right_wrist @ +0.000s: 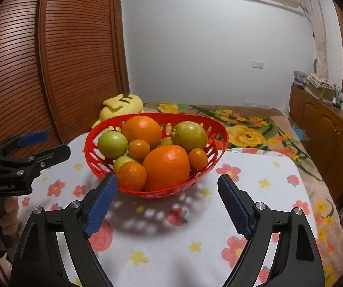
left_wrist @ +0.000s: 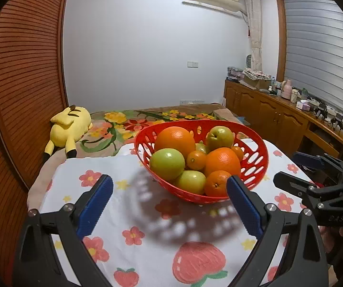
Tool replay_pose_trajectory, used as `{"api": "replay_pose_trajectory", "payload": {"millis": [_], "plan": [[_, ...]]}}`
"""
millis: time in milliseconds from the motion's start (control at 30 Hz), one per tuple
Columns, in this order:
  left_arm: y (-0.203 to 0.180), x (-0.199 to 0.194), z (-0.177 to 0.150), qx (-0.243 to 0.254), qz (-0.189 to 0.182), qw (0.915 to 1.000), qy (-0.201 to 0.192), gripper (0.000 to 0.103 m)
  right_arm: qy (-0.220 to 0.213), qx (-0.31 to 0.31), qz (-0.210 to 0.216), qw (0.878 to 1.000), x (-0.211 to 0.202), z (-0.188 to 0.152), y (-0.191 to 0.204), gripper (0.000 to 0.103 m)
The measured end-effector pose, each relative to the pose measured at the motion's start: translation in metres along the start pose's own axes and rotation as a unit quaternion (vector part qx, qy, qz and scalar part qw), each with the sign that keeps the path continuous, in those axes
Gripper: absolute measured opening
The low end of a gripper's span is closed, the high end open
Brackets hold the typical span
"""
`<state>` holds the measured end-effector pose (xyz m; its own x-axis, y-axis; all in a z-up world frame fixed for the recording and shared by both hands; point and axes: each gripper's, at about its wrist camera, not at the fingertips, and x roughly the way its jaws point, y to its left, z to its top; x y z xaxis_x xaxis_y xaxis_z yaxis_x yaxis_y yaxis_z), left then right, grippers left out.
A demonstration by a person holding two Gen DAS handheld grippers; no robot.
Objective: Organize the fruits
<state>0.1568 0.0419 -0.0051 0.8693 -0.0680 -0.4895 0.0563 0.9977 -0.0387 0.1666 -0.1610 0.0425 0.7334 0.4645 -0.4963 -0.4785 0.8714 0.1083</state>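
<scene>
Fruit fills a red perforated basket [left_wrist: 255,165] at the centre of both views, standing on a white cloth [left_wrist: 147,251] printed with flowers and strawberries: two large oranges [left_wrist: 175,138], green apples [left_wrist: 167,163] and several small tangerines [left_wrist: 196,159]. Low in the left wrist view, the left gripper [left_wrist: 170,186] has its blue-padded jaws spread wide with nothing between them, just short of the basket. Low in the right wrist view, the right gripper [right_wrist: 168,184] is likewise wide apart and empty, its left pad crossing the basket's near rim. A yellow plush toy [left_wrist: 68,126] lies on the floral blanket [left_wrist: 114,129] behind.
</scene>
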Motion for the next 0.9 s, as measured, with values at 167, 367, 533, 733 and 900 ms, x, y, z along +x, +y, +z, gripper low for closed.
{"api": "replay_pose_trajectory", "payload": {"millis": [167, 367, 533, 733, 900], "plan": [[-0.001, -0.005, -0.003, -0.006, -0.007, 1.0000, 0.004, 0.097, -0.003, 0.000, -0.010, 1.000, -0.005, -0.004, 0.002, 0.089], [-0.007, -0.013, -0.007, -0.006, -0.010, 0.9999, 0.006, 0.097, -0.003, 0.007, -0.016, 1.000, -0.011, -0.011, 0.001, 0.089], [-0.010, -0.024, -0.013, -0.009, -0.010, 0.9999, 0.006, 0.097, -0.005, 0.010, -0.029, 1.000, -0.022, -0.016, 0.000, 0.089], [-0.018, -0.049, -0.010, 0.002, -0.001, 0.9999, -0.010, 0.097, -0.023, 0.013, -0.038, 0.999, -0.047, -0.018, -0.001, 0.089], [-0.018, -0.070, -0.008, 0.000, 0.000, 0.9997, -0.022, 0.097, -0.040, 0.019, -0.039, 0.998, -0.068, -0.019, -0.002, 0.089]]}}
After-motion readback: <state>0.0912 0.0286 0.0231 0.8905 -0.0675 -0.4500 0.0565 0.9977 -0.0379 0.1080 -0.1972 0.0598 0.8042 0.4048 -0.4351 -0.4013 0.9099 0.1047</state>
